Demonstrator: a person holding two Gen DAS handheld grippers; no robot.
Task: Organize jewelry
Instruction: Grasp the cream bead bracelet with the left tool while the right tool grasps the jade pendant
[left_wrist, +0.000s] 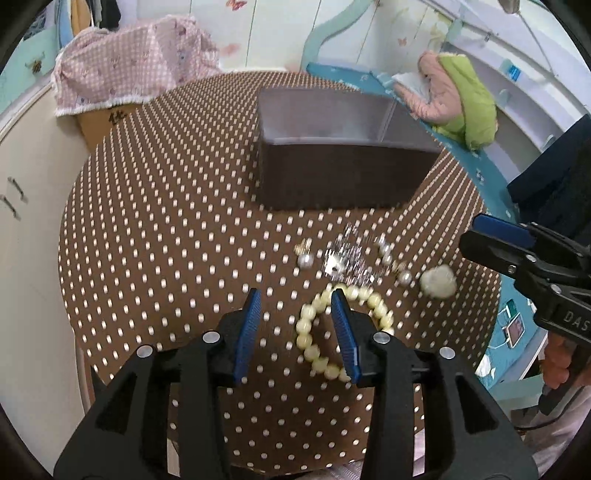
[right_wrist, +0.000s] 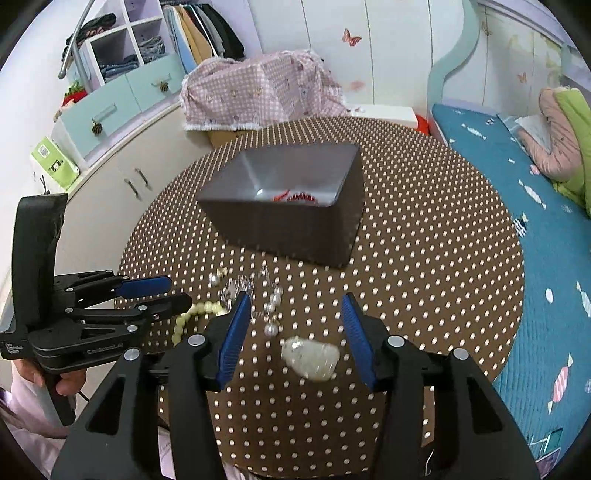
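Note:
A dark brown box (left_wrist: 332, 173) stands on the round dotted brown table (left_wrist: 166, 221); in the right wrist view the box (right_wrist: 295, 229) holds something red (right_wrist: 295, 196). A cream bead bracelet (left_wrist: 310, 325) lies in front of my open left gripper (left_wrist: 295, 299), whose right finger reaches over the loop. Silver sparkly jewelry (left_wrist: 347, 258), pearl earrings (left_wrist: 306, 260) and a pale white cluster piece (left_wrist: 437, 282) lie beyond. My right gripper (right_wrist: 295, 306) is open, just above the white piece (right_wrist: 310, 358), with pearls (right_wrist: 272, 325) to its left.
A pink checked cloth covers something (right_wrist: 258, 92) behind the table. A bed with a blue sheet (right_wrist: 535, 240) lies to the right with pink and green clothes (right_wrist: 565, 136). White cabinets (right_wrist: 110, 177) stand to the left.

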